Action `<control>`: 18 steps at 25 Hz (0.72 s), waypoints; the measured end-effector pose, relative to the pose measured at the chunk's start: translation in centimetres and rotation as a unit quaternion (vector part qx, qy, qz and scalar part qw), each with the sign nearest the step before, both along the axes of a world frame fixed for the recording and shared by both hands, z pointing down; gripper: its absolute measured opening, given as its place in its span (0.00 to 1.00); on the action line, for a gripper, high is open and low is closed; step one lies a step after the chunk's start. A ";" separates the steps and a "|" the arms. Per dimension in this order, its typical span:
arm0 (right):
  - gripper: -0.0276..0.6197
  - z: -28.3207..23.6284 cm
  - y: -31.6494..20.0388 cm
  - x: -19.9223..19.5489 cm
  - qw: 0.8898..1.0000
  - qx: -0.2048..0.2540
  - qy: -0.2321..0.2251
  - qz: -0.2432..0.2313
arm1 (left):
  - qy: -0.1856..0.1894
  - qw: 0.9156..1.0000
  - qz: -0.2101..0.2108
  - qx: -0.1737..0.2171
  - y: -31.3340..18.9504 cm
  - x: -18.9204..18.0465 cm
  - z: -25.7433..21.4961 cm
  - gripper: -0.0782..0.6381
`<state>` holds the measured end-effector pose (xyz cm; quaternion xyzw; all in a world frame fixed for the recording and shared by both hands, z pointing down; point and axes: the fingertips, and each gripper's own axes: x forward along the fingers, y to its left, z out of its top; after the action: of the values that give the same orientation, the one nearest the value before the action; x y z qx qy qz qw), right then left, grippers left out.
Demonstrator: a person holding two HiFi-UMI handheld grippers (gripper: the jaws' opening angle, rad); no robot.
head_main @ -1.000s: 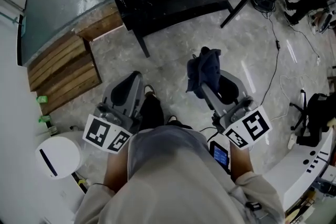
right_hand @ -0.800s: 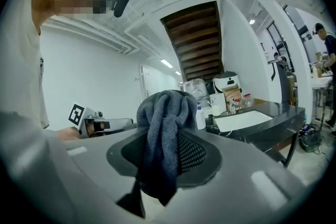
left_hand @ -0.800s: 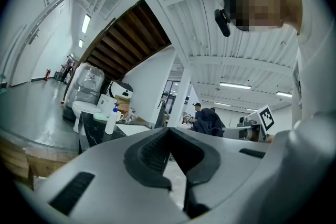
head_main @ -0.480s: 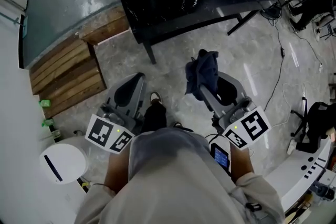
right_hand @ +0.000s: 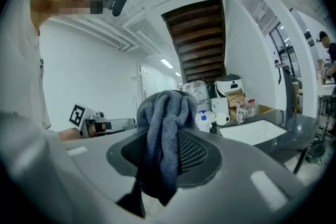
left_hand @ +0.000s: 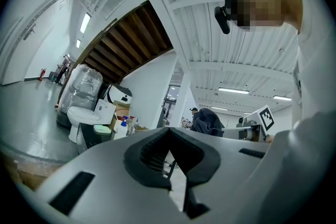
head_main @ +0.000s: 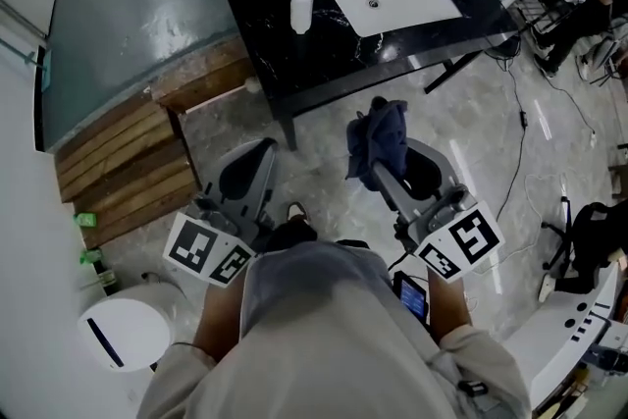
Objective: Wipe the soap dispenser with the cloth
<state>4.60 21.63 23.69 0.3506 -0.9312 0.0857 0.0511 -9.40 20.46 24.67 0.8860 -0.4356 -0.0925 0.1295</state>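
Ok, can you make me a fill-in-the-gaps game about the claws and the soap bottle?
1. The right claw is shut on a dark blue ___.
2. The left claw is shut and holds ___.
3. The soap dispenser stands on a ___ counter.
Missing words: cloth; nothing; black.

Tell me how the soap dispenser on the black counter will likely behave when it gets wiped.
The soap dispenser is tall and narrow-based, so a sideways push near its pump would probably tip it. Its smooth-looking body, standing on the glossy black counter, may also slide.
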 end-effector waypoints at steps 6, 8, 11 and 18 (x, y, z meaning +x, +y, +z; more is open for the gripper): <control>0.24 -0.7 -0.7 -1.7 1.000 0.015 -0.003 0.015 | 0.002 1.000 0.000 0.021 -0.9 -1.8 -1.0 0.12; 0.24 -0.8 -1.0 -1.9 1.000 0.016 -0.003 0.021 | 0.007 1.000 0.001 0.020 -1.2 -2.1 -0.9 0.12; 0.24 -0.9 -1.4 -2.3 1.000 0.017 0.001 0.023 | 0.013 1.000 0.004 0.019 -1.6 -2.3 -0.7 0.12; 0.24 -1.3 -3.6 -2.8 1.000 0.021 0.005 0.022 | 0.021 1.000 -0.004 0.019 -3.6 -3.2 -0.6 0.12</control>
<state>1.78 18.03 22.38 0.3724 -0.9246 0.0657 0.0467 -12.59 16.81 24.07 0.8844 -0.4343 -0.1203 0.1212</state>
